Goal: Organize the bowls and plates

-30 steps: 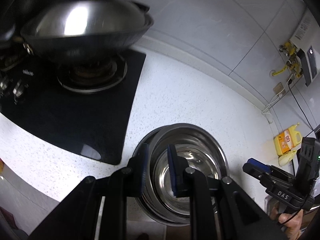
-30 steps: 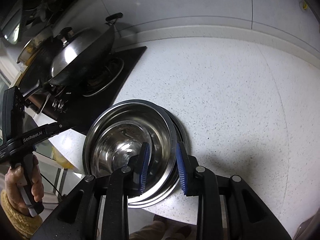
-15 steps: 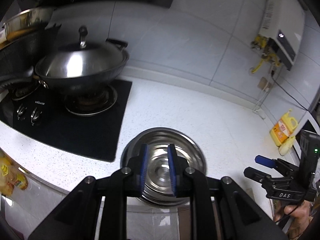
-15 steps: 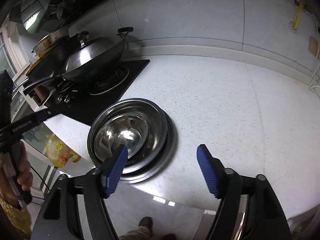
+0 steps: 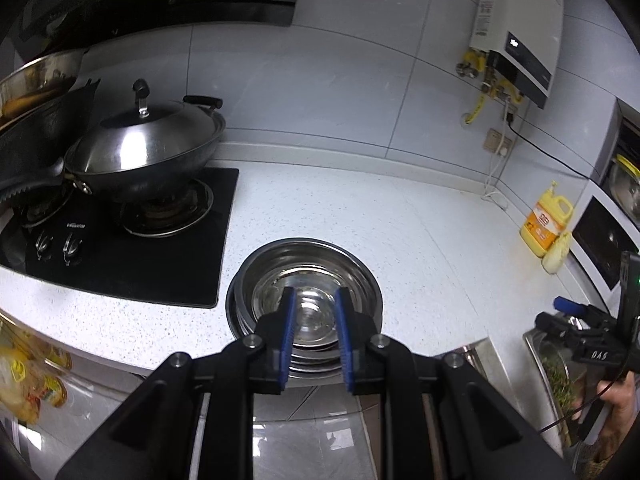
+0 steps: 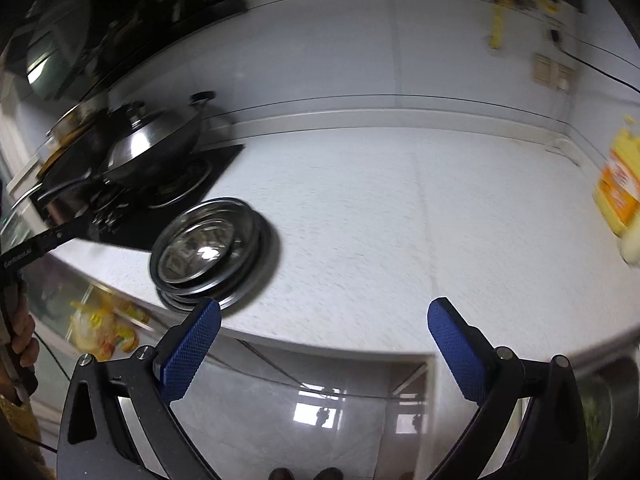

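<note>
Steel bowls sit nested, mouths upward, on the counter.

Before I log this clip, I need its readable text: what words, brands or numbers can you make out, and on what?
"DAS": right gripper, on its body.
"GenRobot.AI": left gripper's body, small and slightly blurred.
Stove brand mark: too small to read.
Yellow bottle label: unreadable.
Water heater print: too small.
</note>
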Demonstrator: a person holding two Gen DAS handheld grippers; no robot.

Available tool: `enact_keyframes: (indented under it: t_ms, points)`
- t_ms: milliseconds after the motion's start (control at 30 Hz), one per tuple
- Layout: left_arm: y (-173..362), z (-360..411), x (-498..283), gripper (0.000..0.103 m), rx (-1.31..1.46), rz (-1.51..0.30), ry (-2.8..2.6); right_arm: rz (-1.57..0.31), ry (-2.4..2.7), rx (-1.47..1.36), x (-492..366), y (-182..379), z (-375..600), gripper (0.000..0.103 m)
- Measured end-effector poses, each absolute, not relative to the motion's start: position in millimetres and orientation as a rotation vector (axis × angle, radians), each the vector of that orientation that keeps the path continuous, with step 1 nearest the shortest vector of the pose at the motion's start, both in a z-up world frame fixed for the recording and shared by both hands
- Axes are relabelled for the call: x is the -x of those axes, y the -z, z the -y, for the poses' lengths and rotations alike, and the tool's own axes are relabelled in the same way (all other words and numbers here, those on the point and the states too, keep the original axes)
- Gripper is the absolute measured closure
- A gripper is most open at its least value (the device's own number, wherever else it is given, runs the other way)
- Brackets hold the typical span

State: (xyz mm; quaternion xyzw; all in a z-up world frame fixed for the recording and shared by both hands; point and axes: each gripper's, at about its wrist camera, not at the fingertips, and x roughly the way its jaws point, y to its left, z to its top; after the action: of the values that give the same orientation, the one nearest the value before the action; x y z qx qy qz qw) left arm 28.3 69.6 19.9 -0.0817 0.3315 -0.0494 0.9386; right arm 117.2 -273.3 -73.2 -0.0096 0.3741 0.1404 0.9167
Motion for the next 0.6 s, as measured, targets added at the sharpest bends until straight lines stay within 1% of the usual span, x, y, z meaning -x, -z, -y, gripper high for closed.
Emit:
enact_keyframes:
  t_ms: [267,467,500,533,567,600]
  points:
    - [-29,-75,-5,0.085,0.138,-0.622,0.087,-0.728,-0.152,0.025,-88,67,291,0.001]
    - [-32,-74,12,0.084,0.164,-0.623,0.064,-0.694,-0.160,0.057,-79,61,298,0.001]
    - [-31,-72,14,0.083,0.170,-0.630,0.061,-0.692,-0.165,0.057,-77,61,300,0.001]
    - [-31,-71,15,0.072,0.180,-0.641,0.065,-0.691,-0.173,0.057,-78,60,302,0.001]
    - [-30,-69,16,0.067,0.187,-0.642,0.069,-0.689,-0.180,0.058,-76,60,303,0.001]
    - [-31,-67,18,0.067,0.190,-0.639,0.068,-0.684,-0.188,0.058,-75,59,304,0.001]
